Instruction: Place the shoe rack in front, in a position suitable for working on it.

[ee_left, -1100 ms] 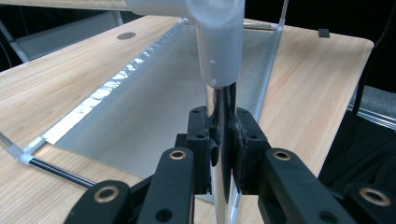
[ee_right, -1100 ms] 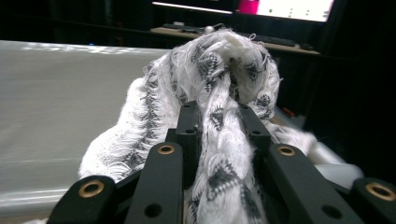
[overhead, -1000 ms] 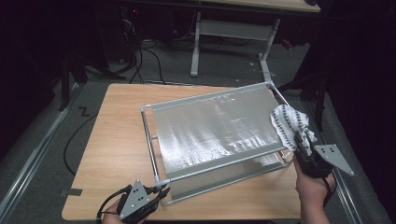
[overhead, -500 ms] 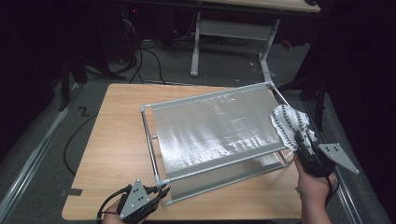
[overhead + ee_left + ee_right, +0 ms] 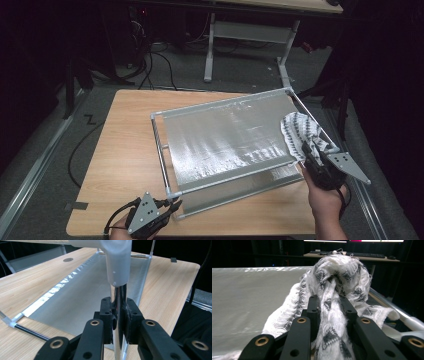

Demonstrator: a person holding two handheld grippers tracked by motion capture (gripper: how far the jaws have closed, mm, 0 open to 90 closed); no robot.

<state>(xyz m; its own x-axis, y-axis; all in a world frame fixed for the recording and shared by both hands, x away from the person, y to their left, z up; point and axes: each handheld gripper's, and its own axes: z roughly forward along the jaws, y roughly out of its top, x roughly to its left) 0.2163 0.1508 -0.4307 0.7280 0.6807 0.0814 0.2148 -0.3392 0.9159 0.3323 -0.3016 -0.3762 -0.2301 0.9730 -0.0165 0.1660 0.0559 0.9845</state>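
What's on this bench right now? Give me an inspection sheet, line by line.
Surface: wooden table, bare around the work.
Job's things: metal rack with a silvery sheet top, tilted; patterned white cloth on its right end.
Clutter: nothing seen.
Grippers: left gripper clamps the rack's chrome post; right gripper clamps the cloth.
Cables: black cable hanging past the table's left edge.
Surroundings: dark room, second table behind.
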